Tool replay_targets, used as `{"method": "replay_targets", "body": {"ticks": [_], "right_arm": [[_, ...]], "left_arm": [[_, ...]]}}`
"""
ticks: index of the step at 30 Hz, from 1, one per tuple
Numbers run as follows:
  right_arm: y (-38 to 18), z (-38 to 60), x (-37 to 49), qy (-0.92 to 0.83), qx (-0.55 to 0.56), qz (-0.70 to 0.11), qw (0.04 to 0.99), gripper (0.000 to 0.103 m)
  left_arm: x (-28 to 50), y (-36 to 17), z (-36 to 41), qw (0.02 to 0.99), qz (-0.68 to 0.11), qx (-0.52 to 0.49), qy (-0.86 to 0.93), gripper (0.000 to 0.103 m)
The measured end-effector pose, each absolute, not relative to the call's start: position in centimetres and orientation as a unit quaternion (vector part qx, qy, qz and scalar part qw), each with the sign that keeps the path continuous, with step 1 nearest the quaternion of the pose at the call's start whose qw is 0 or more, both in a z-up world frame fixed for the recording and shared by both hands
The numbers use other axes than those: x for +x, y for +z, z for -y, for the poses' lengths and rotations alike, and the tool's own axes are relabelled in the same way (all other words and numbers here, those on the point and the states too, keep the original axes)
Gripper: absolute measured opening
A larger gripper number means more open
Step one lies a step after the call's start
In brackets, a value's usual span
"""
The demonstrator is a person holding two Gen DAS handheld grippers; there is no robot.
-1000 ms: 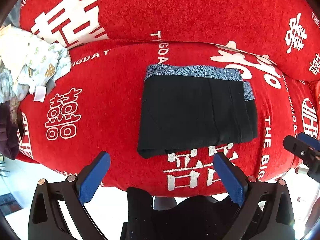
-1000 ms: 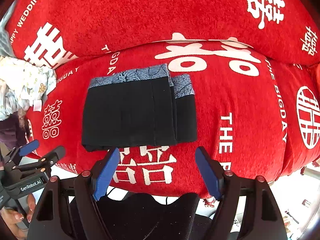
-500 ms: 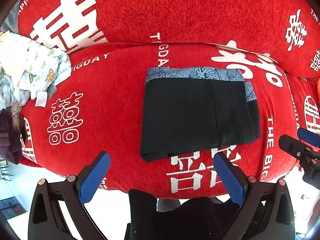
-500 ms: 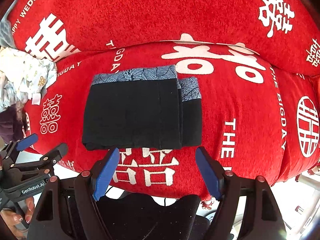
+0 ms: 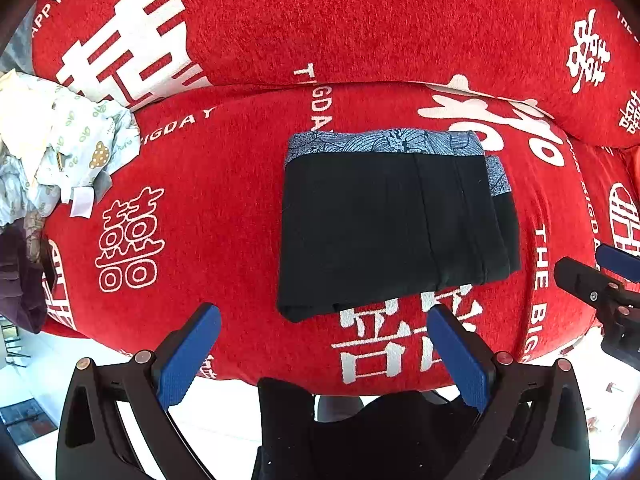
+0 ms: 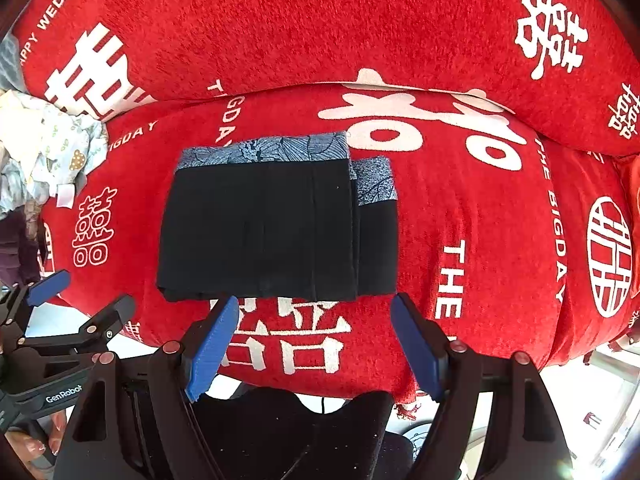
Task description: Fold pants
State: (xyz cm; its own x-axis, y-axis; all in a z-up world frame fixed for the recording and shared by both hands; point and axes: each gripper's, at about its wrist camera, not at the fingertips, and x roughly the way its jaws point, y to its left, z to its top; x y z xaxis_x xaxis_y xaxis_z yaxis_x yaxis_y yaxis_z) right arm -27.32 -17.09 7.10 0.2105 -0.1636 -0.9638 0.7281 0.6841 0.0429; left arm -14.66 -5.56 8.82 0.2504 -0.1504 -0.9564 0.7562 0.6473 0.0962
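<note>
Pants (image 5: 384,224) are lying folded into a black rectangle on the red seat cushion (image 5: 208,208), grey-blue patterned waistband (image 5: 380,143) facing the backrest cushion (image 5: 360,20). A second folded layer is sticking out along the right edge.

Left gripper (image 5: 324,356) is hovering at the cushion's near edge, pointing steeply down, blue pads (image 5: 186,356) standing wide apart with nothing between them. It is sitting just short of the pants' near-left corner, not touching.

Right gripper (image 6: 316,344) is hovering in the same steep downward pose, jaws spread wide and empty, tips just short of the pants' near edge. Each gripper is showing at the edge of the other's view: right one at far right of the left wrist view, left one at lower left of the right wrist view, with the person's fingers (image 6: 32,446) wrapping its handle.

Nothing is lying between either gripper and the pants. A crumpled pile of light printed clothes (image 5: 60,148) is sitting at the cushion's left end, well apart from the pants, with a dark purple garment (image 5: 20,276) hanging just below it.

White print on the red cover is reading "HAPPY WEDDING", "THE BIGDAY", plus large double-happiness characters. Left gripper body is reading "GenRobot".
</note>
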Motion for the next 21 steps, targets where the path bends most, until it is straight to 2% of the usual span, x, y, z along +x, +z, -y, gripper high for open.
{"method": "replay_targets", "body": {"ticks": [21], "right_arm": [[6.18, 17.11, -26.74, -0.304, 0.252, -0.563, 0.727, 0.081]], "left_arm": [[-14.44, 8.7, 6.04, 0.745, -0.517, 0.288, -0.308, 0.103]]}}
